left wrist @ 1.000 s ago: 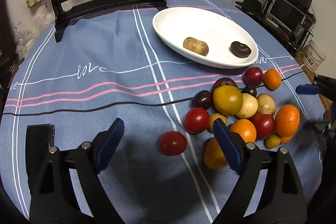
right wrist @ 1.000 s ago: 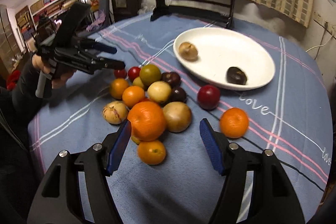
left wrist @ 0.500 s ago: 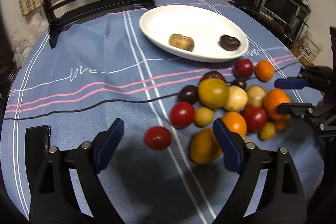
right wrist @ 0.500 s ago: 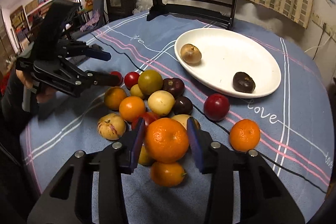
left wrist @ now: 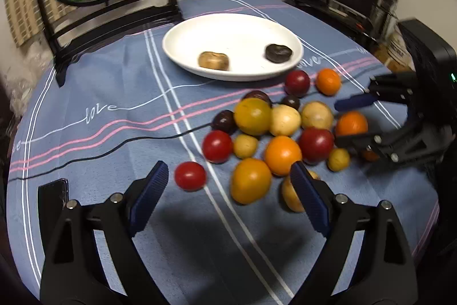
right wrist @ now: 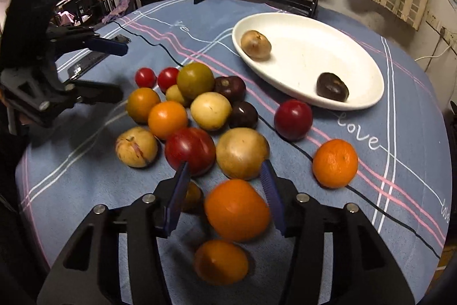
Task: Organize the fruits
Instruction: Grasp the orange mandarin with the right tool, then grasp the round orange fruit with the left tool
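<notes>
We find the right tongs [right wrist: 225, 190] just reopening, an orange [right wrist: 237, 209] loose between them, pads not pressing. Left tongs [left wrist: 228, 190] spread wide above the table [left wrist: 100, 139].

The fruit pile [left wrist: 274, 133] is crowding the table's [left wrist: 100, 93] near-right part beside the white plate [left wrist: 182, 47]; open cloth is lying free leftward, a dark stand [left wrist: 114, 16] blocking the far edge.
</notes>
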A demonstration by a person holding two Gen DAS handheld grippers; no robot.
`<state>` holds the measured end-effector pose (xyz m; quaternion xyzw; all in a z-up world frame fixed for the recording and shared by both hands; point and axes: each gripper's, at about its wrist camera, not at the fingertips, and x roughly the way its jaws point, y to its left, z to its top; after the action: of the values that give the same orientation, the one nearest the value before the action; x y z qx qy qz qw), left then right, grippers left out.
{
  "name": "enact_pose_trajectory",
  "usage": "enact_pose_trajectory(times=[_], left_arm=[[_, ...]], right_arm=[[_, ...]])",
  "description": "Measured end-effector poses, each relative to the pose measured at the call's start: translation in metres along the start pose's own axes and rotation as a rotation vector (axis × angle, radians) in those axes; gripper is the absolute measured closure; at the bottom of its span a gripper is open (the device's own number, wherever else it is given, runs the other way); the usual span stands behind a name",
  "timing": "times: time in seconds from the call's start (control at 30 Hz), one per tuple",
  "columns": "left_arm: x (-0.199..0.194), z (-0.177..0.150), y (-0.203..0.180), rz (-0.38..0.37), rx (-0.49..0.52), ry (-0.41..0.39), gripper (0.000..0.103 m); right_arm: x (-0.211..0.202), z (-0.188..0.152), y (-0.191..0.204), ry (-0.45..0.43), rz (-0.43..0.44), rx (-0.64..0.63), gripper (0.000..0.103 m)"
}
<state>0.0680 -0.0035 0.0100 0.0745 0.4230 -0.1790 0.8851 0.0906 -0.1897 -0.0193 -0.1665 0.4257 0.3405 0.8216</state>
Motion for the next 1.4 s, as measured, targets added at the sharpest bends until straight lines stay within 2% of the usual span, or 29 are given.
enact_pose_trajectory(times=[0.1, 0.13, 0.17, 0.37, 0.47, 0.5, 0.53, 0.57, 0.6, 0.73, 0.83, 0.93, 0.97, 1.0, 1.03, 1.1, 1.2, 1.3, 1.4], left_arm=[[-0.003, -0.002, -0.005, -0.006, 0.025, -0.006, 0.014], [-0.004, -0.003, -0.006, -0.011, 0.029, -0.008, 0.014], [-0.005, -0.004, -0.006, -0.014, 0.031, -0.008, 0.014], [-0.001, -0.007, -0.009, -0.039, 0.043, 0.023, 0.014], [0.002, -0.007, -0.012, -0.038, 0.05, 0.031, 0.014], [0.003, -0.007, -0.012, -0.037, 0.051, 0.034, 0.014], [0.004, -0.007, -0.012, -0.037, 0.05, 0.036, 0.014], [0.005, -0.007, -0.012, -0.041, 0.05, 0.038, 0.014], [0.006, -0.008, -0.012, -0.047, 0.05, 0.043, 0.014], [0.017, -0.01, -0.016, -0.067, 0.056, 0.078, 0.014], [0.022, -0.011, -0.014, -0.088, 0.036, 0.081, 0.016], [0.022, -0.01, -0.011, -0.114, 0.013, 0.058, 0.028], [0.023, -0.009, -0.01, -0.121, 0.007, 0.057, 0.04], [0.027, -0.009, -0.008, -0.126, 0.0, 0.063, 0.049], [0.029, -0.008, -0.005, -0.138, -0.019, 0.055, 0.051], [0.034, -0.008, -0.001, -0.149, -0.04, 0.058, 0.061], [0.046, -0.01, 0.003, -0.163, -0.055, 0.106, 0.065], [0.048, -0.013, -0.004, -0.136, 0.002, 0.109, 0.065], [0.047, -0.012, -0.007, -0.111, 0.01, 0.109, 0.065]], right_arm=[[-0.002, -0.002, -0.003, 0.005, -0.015, 0.007, 0.049], [-0.003, -0.004, -0.004, 0.007, -0.023, 0.012, 0.047], [-0.005, -0.006, -0.006, 0.009, -0.032, 0.019, 0.037], [-0.01, -0.015, -0.016, 0.012, -0.071, 0.067, 0.037], [0.003, -0.016, -0.012, 0.061, -0.091, 0.059, 0.037], [0.008, -0.017, -0.011, 0.079, -0.095, 0.058, 0.038], [0.013, -0.018, -0.01, 0.098, -0.102, 0.055, 0.043], [0.015, -0.016, -0.009, 0.095, -0.092, 0.056, 0.055], [0.014, -0.014, -0.006, 0.085, -0.094, 0.049, 0.059], [0.009, -0.012, -0.008, 0.061, -0.104, 0.066, 0.06], [0.007, -0.012, -0.014, 0.052, -0.071, 0.092, 0.059], [0.005, -0.012, -0.015, 0.038, -0.046, 0.104, 0.059], [0.004, -0.012, -0.016, 0.035, -0.04, 0.106, 0.059], [0.004, -0.012, -0.016, 0.032, -0.036, 0.108, 0.059], [0.003, -0.012, -0.017, 0.031, -0.034, 0.111, 0.059], [0.002, -0.011, -0.018, 0.027, -0.033, 0.114, 0.059], [-0.003, -0.01, -0.016, 0.009, -0.029, 0.109, 0.059], [-0.007, -0.009, -0.014, -0.004, -0.023, 0.099, 0.059], [-0.006, -0.01, -0.013, -0.001, -0.027, 0.097, 0.059]])
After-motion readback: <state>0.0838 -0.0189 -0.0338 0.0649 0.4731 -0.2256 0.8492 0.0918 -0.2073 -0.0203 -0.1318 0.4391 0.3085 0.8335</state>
